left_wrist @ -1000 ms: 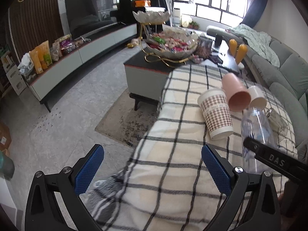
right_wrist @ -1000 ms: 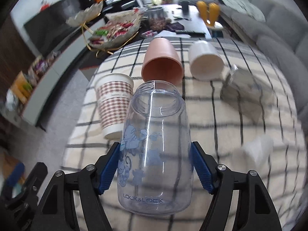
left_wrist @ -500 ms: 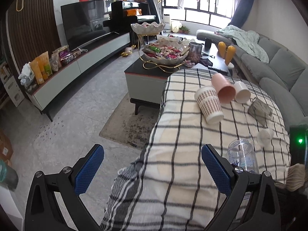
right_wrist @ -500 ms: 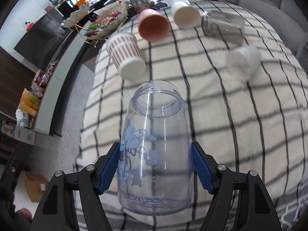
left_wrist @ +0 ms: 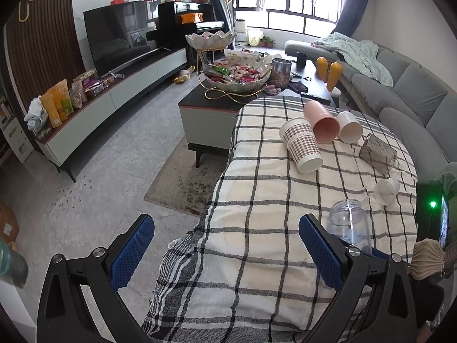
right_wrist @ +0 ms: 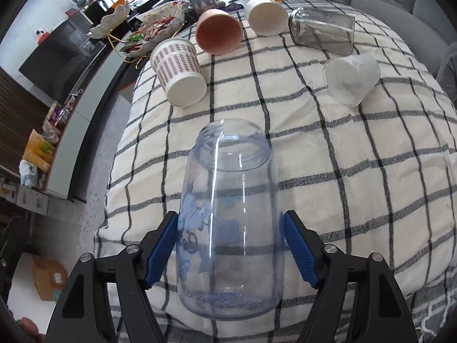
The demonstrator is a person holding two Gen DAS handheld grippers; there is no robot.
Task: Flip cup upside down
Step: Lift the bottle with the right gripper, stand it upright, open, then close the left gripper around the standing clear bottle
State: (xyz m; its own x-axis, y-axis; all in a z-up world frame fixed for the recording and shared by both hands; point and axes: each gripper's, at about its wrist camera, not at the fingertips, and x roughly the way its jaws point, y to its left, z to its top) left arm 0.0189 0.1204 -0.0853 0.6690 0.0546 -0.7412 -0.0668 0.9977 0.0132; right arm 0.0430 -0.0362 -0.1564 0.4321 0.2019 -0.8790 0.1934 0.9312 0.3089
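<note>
The right tongs [right_wrist: 230, 253] are clamped on the clear cup [right_wrist: 228, 220], holding it with its open mouth pointing away above the checked blanket [right_wrist: 357, 177], while the left tongs [left_wrist: 227, 253] stand wide apart with nothing between them.

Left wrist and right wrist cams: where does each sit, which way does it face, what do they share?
Left wrist: on the left gripper, facing along the checked cloth toward the TV side; own open fingers show.
Right wrist: on the right gripper, tilted down at the cloth; fingers clamp the clear bottle.
Shared: bottle, checked paper cup, pink cup.
</note>
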